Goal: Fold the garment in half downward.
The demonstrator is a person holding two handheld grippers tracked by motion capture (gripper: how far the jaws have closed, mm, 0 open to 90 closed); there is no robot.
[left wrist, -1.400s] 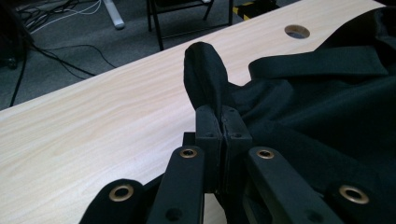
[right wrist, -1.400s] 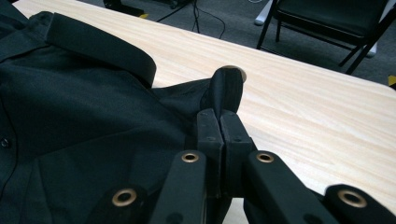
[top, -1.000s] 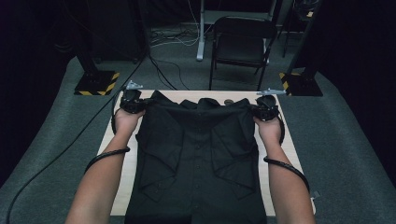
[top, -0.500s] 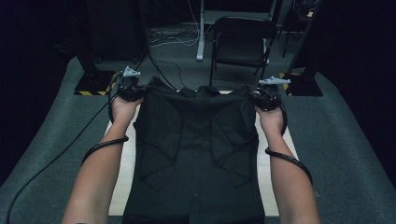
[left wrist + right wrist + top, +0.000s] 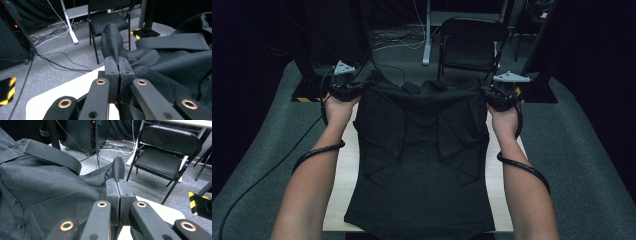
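A black button-up shirt point(image 5: 424, 150) hangs from its shoulders above the light wooden table point(image 5: 343, 175), its hem still lying near the table's front edge. My left gripper point(image 5: 357, 89) is shut on the shirt's left shoulder, and a fold of black cloth point(image 5: 112, 42) sticks up between its jaws. At the other shoulder my right gripper point(image 5: 489, 95) is shut too, pinching a fold of cloth point(image 5: 118, 168). The collar point(image 5: 52, 155) stretches between the two grippers. Both sleeves are folded in over the front.
A black folding chair point(image 5: 472, 42) stands beyond the table's far edge. Black stands with yellow-black striped feet point(image 5: 307, 92) flank the table at left and right. Cables point(image 5: 397, 40) trail over the grey carpet, and dark curtains close the sides.
Both grippers have risen with the shirt's shoulders in them. The upper part of the shirt has come up off the table, and its hem has slid toward the front edge.
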